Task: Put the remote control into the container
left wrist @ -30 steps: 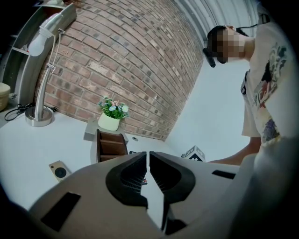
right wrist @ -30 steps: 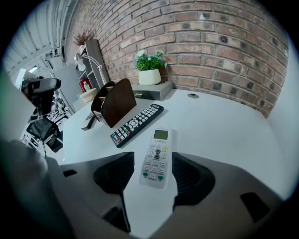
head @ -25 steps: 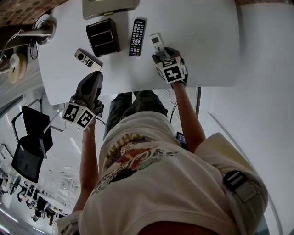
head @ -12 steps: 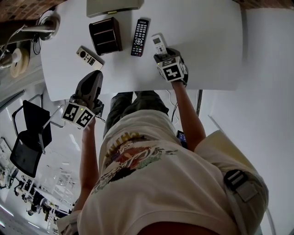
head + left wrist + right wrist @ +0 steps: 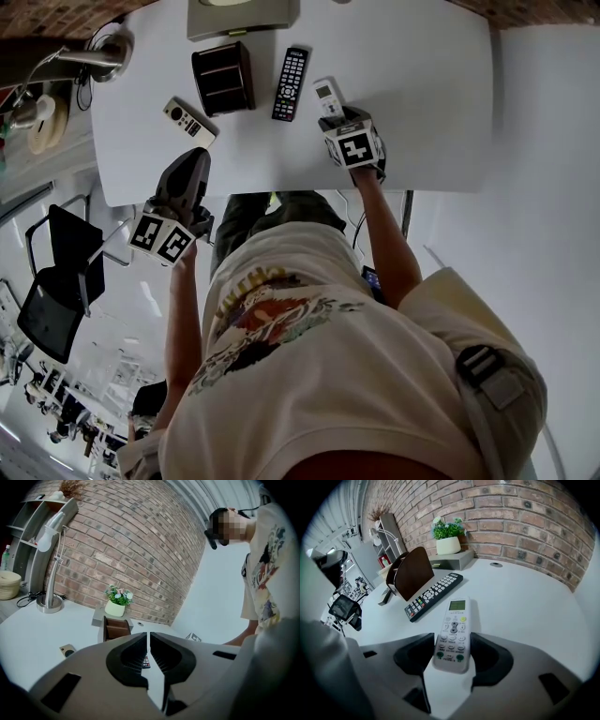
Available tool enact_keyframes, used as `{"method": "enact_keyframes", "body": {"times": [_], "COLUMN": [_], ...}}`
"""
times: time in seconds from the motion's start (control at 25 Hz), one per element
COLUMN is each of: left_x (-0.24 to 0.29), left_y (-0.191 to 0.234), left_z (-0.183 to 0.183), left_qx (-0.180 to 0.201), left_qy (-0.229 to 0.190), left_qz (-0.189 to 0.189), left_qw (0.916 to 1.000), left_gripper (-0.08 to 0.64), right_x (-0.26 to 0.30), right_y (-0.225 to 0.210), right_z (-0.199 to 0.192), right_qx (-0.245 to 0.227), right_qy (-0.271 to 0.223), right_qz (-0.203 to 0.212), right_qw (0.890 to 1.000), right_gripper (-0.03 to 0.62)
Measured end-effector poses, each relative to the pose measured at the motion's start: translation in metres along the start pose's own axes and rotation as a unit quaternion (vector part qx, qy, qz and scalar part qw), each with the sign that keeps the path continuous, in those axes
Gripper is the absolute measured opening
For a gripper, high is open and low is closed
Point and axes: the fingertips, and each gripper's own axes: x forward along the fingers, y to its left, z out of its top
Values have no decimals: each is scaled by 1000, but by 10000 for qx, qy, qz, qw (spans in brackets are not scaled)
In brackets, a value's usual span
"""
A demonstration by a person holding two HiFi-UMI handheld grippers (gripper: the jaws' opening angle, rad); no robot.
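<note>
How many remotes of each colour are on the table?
White: 2, big remote and small remote
Black: 1, black remote
Total: 3

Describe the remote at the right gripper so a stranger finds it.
On the white table, look right of the dark brown container, past the long black remote control. The short white remote control beside it alone has a small screen.

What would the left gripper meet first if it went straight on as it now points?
Probably the white table, just short of the black remote showing past the left gripper; depth is unclear.
</note>
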Motion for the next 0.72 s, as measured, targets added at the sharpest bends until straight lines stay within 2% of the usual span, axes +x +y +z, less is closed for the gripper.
{"method": "enact_keyframes", "body": {"times": [0.2, 0.4, 0.72], "left_x": [-6, -8, -15], "left_y": [5, 10, 34], "left_z": [3, 9, 21], "left_qx": [-31, -72, 11], "left_qy": [-79, -172, -299], "left_qz": [16, -128, -516], "left_qw": [10000, 9997, 9982], "left_gripper": [6, 6, 6], "right_x": [-25, -49, -69], "right_y": [4, 20, 96], "right_z": [11, 31, 58], "right_qx": [-96, -246, -485], "right_qy": [-89, -217, 20], "right_qz": [-97, -48, 423], "right_qw": [9999, 9995, 9979], "right_gripper": [239, 239, 239]}}
